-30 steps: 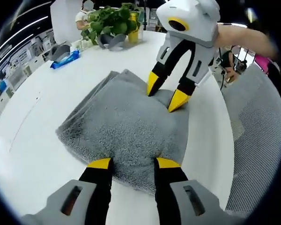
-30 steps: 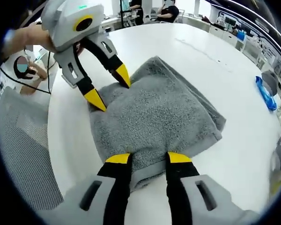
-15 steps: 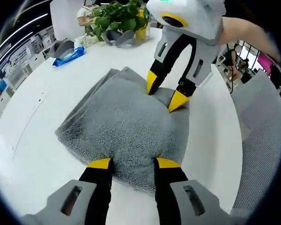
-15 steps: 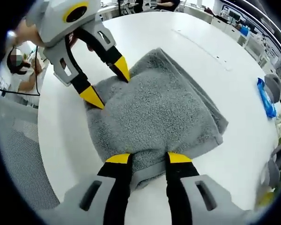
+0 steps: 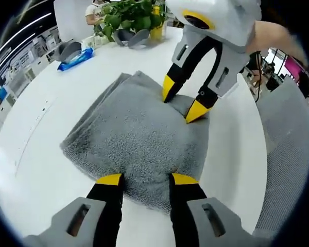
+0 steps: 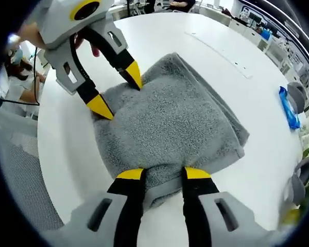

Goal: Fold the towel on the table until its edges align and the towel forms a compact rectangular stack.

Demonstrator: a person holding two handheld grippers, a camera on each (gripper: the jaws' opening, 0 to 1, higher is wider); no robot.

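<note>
Left claw (image 5: 141, 178) and right claw (image 6: 162, 173) each stand parted, pressing opposite ends of the towel (image 5: 136, 131), which lies folded into a thick stack near the surface (image 5: 36, 154) edge. Layers look slightly offset; only squaring seems left.

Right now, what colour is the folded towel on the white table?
Grey, a plain terry-cloth folded towel with no pattern; the left gripper view shows it best.
</note>
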